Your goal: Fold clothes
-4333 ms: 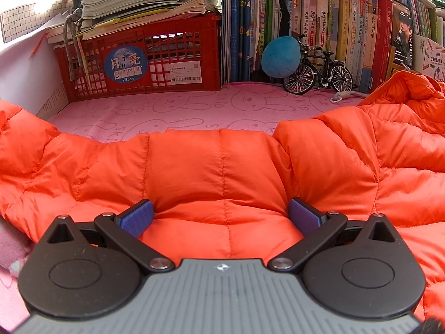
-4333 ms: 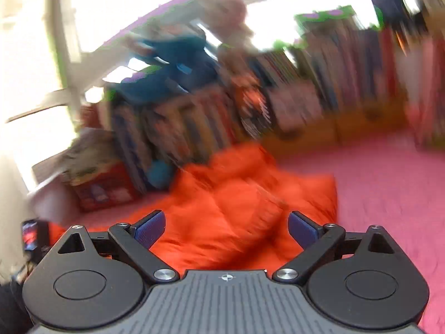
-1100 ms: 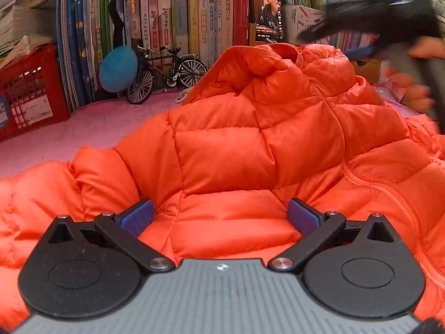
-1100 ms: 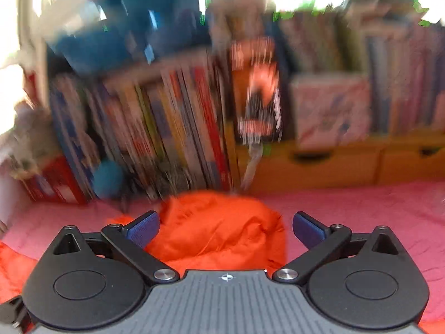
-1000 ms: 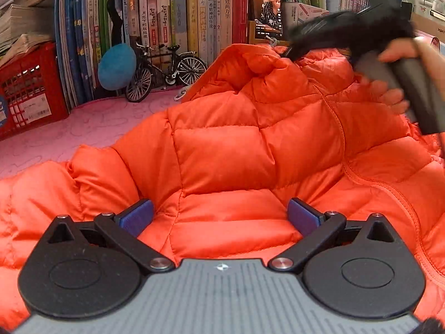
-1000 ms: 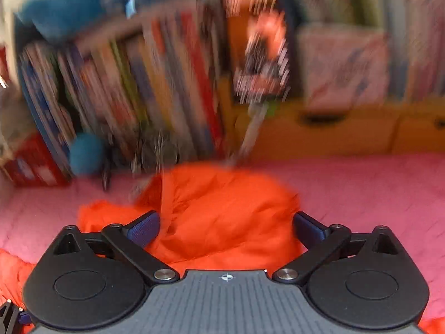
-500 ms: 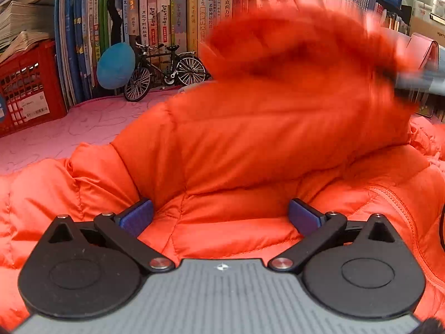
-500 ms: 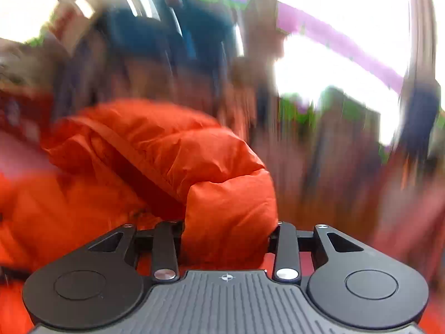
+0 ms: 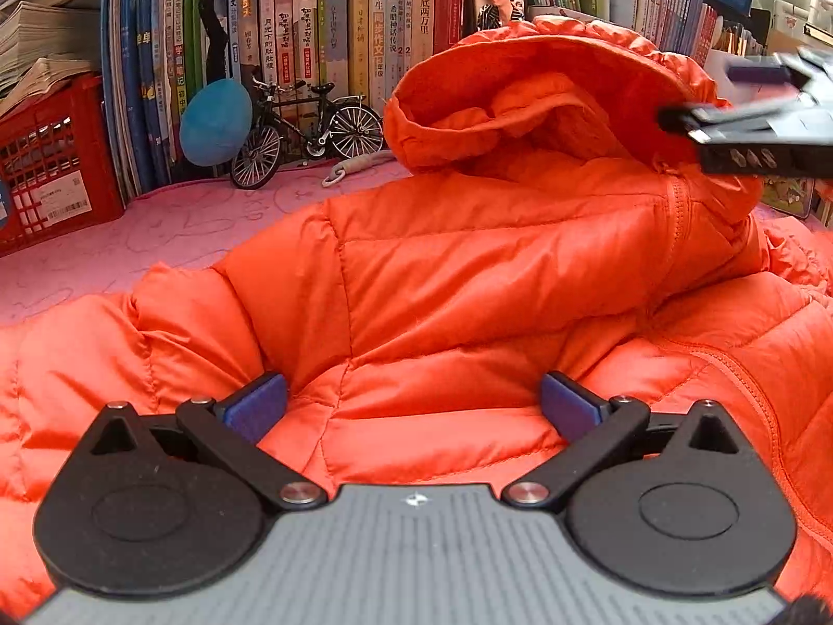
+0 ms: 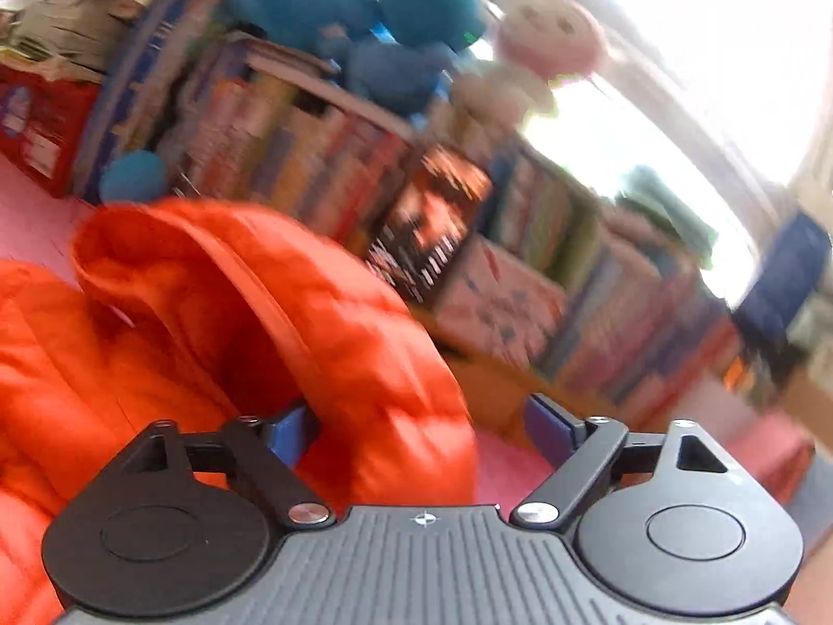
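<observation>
The jacket [image 9: 468, 281], orange quilted down, sprawls on the pink mat [image 9: 156, 229]; likely light, soft, slippery and springy, best pinched at a seam or hem. Its hood [image 10: 291, 312] stands puffed. The left gripper [image 9: 414, 406] rests spread on it; the right gripper [image 10: 416, 432] is opening, hood edge between its jaws

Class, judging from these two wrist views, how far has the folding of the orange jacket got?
Early stage. Done: the orange jacket lies spread on the pink cover, hood flipped over its body. In hand: the right gripper is opening, hood fabric between its jaws; the left gripper rests open on the quilting. Left: no neat fold yet.
</observation>
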Demonstrator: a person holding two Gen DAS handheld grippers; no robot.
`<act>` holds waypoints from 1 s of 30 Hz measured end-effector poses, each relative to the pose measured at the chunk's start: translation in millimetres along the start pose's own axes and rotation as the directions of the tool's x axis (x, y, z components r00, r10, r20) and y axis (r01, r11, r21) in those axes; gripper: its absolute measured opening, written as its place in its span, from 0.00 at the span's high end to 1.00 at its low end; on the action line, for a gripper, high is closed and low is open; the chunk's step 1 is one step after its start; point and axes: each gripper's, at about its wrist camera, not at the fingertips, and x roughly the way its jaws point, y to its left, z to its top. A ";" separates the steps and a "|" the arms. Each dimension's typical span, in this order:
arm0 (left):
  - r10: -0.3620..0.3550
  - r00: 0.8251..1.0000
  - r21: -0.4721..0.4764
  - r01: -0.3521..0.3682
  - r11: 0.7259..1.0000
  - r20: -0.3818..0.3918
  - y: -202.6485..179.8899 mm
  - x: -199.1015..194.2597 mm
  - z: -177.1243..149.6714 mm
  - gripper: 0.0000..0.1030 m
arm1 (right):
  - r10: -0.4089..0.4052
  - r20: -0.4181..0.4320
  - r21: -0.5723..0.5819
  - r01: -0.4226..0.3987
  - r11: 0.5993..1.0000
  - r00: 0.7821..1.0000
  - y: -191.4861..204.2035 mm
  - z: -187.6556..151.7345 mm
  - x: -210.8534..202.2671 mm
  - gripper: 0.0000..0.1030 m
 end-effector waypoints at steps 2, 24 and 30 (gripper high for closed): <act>0.001 1.000 0.001 -0.001 1.000 0.000 -0.1 0.4 -0.1 0.00 | 0.023 0.032 -0.045 -0.022 0.999 0.999 18.1 15.5 7.2 0.07; 0.004 1.000 0.010 -0.004 1.000 -0.005 -0.8 1.9 1.1 0.00 | 0.187 -0.166 0.519 -0.076 0.851 0.968 -88.2 -30.9 29.0 0.68; 0.005 1.000 0.010 -0.005 1.000 -0.004 0.7 1.6 2.5 0.00 | 0.371 0.021 0.662 -0.291 0.691 0.929 -122.8 -69.9 -14.9 0.06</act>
